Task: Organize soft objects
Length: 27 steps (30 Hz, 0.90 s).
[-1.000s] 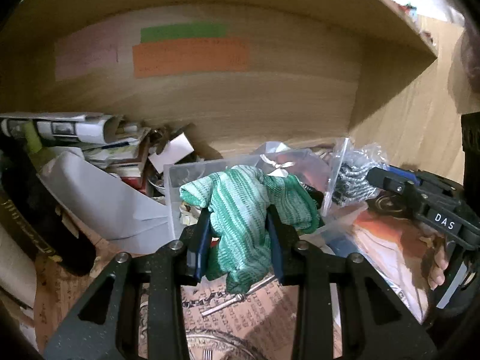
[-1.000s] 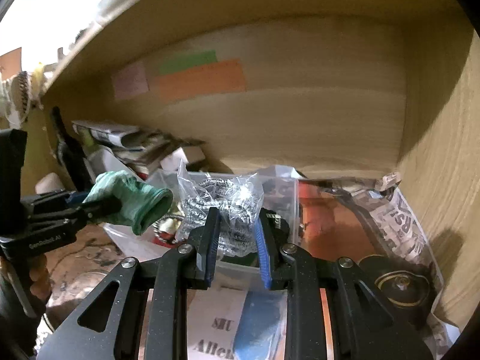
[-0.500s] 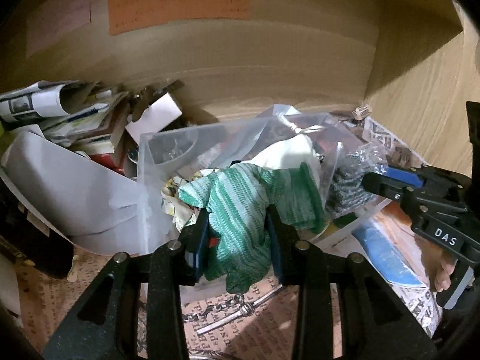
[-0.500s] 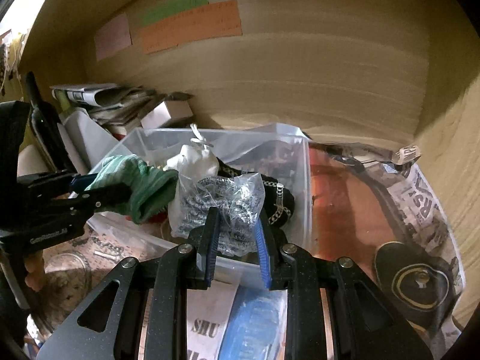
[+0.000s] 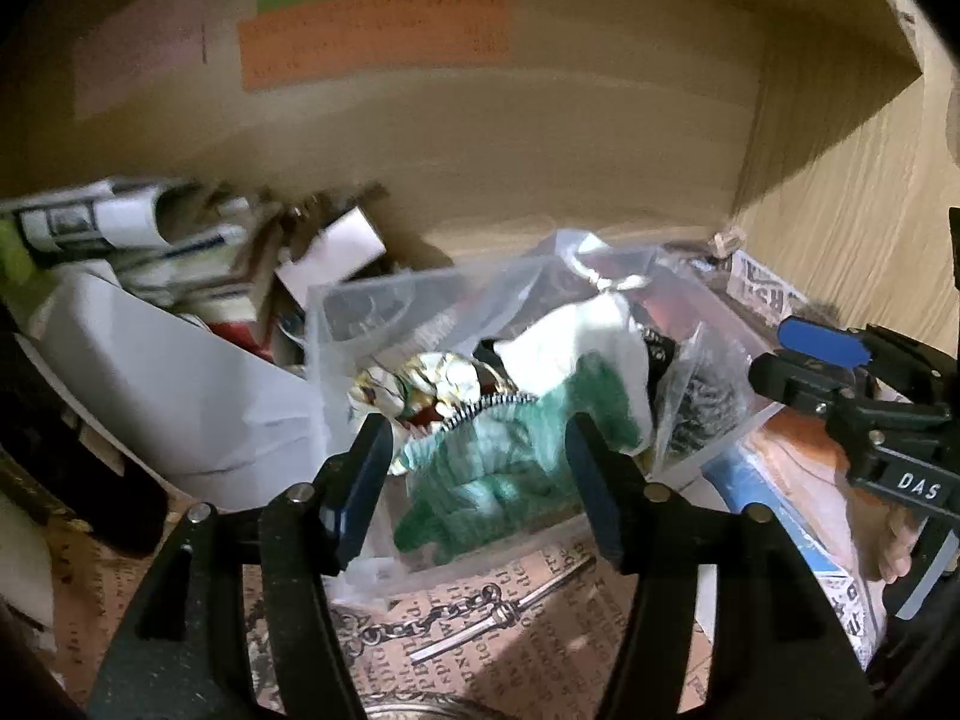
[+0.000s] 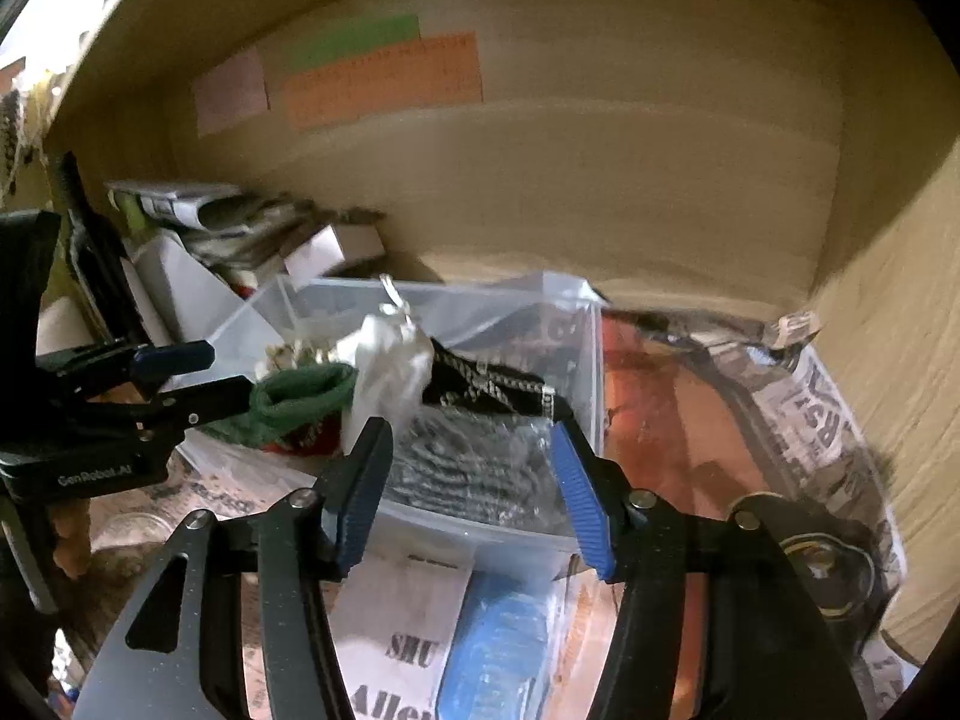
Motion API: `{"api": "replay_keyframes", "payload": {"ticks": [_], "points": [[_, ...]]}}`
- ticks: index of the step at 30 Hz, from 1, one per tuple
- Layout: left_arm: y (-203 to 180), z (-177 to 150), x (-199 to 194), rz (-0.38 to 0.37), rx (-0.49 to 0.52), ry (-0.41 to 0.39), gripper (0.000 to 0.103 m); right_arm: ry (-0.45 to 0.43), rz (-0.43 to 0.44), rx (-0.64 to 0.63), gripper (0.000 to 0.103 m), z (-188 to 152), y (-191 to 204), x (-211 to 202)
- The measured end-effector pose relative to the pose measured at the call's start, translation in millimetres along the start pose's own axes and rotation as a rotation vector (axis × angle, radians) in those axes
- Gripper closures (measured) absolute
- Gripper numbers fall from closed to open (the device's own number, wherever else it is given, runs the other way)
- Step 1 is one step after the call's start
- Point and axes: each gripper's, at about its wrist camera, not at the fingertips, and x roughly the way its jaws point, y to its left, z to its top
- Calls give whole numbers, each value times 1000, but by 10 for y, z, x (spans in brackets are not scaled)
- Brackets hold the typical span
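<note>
The left hand-held gripper (image 5: 477, 456) had its jaws opening, the blue pads standing clear on either side of the green knitted cloth (image 5: 504, 468), which lay bunched straight ahead of and below the fingertips, inside the clear plastic bin (image 5: 336, 324). The right hand-held gripper (image 6: 471, 480) was opening too, its pads apart from the bagged metal scourer (image 6: 474, 462) that rested between them against the bin's near wall. Both soft things therefore sat in the bin, just beyond their own jaws, the cloth on the left side and the scourer on the right, with a white pouch (image 6: 387, 360) between and behind them. The cloth showed no clear long axis; the scourer bag seemed to run across the right jaws. Each gripper was nearest its own item, so withdrawing probably meant backing straight out along the fingers. Around the bin, printed newspaper (image 5: 480, 630) covered the shelf floor.
</note>
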Motion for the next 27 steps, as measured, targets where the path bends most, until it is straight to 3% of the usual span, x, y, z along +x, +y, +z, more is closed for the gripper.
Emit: {"api": "replay_keyframes", "payload": {"ticks": [11,16,17,20,27], "points": [[-121,85,-833,13,10,-257,42,-208,36,-19,50,225,211,-721],[-162,74,-1144,6,3,-347,40,-293,56,-21,37,270,300,-1005],[-169,66,-1181,3,0,-356,36,-307,58,-20,35,273,313,-1048],[-169,22,-1302,14,-19,-402,12,-340,63,-12,24,268,333,-1153],[-135,-23,-1486,23,-45,-457,4,-371,65,-3,9,231,384,-1283]]}}
